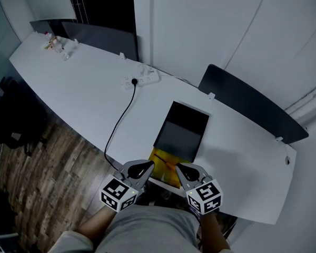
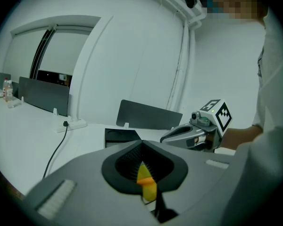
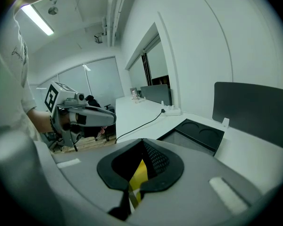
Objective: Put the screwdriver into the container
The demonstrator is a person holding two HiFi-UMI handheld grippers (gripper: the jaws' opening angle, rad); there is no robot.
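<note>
A black rectangular container (image 1: pixel 181 128) lies on the white table (image 1: pixel 84 96); it also shows as the container (image 2: pixel 120 136) and the container (image 3: pixel 193 133). Just in front of it, at the table's near edge, lies a yellow pad (image 1: pixel 163 168) with a thin orange piece (image 1: pixel 171 165) on it, apparently the screwdriver. My left gripper (image 1: pixel 149 166) and right gripper (image 1: pixel 178 167) hover side by side over that pad, both shut and holding nothing. Below the closed tips of the left gripper (image 2: pixel 142 144) I glimpse yellow and orange (image 2: pixel 146 181). Only yellow (image 3: pixel 139 173) shows below the right gripper (image 3: pixel 142 141).
A white power strip (image 1: pixel 142 79) sits mid-table, and its black cable (image 1: pixel 118 125) runs to the front edge. Dark divider panels (image 1: pixel 253 107) stand along the table's far side. Small bottles (image 1: pixel 55 44) are at the far left end. Wood floor (image 1: pixel 37 178) lies on the left.
</note>
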